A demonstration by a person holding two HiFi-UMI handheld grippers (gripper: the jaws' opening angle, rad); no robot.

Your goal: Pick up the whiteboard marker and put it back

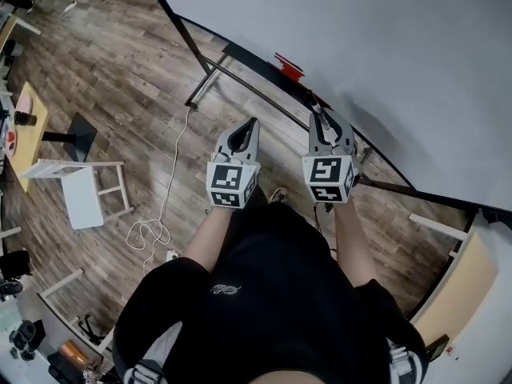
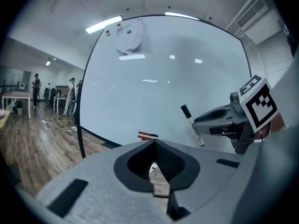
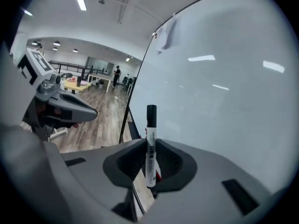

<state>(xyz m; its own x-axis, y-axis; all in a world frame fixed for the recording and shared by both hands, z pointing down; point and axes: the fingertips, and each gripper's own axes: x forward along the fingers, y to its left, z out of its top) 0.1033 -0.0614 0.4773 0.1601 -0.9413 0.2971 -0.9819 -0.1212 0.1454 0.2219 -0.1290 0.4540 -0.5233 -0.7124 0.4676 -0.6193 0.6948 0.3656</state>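
Note:
The whiteboard marker [image 3: 150, 143], white with a black cap, stands upright between the pads of my right gripper [image 3: 150, 149], which is shut on its body. The cap points up, close to the whiteboard [image 3: 224, 92]. In the head view the right gripper [image 1: 320, 118] hangs near the board's lower edge, and the marker [image 1: 317, 106] sticks out past its tips. The left gripper view shows the same marker [image 2: 192, 124] in the right gripper [image 2: 202, 123]. My left gripper [image 1: 254, 125] is beside it, to its left, shut with nothing between its fingertips [image 2: 154, 146].
A red object [image 1: 289, 66] lies on the whiteboard's tray [image 1: 248, 61]. The board's black stand legs [image 1: 200, 74] reach across the wooden floor. A white cable [image 1: 164, 206] and a white stool [image 1: 80, 186] are on the left. People stand far off [image 2: 71, 94].

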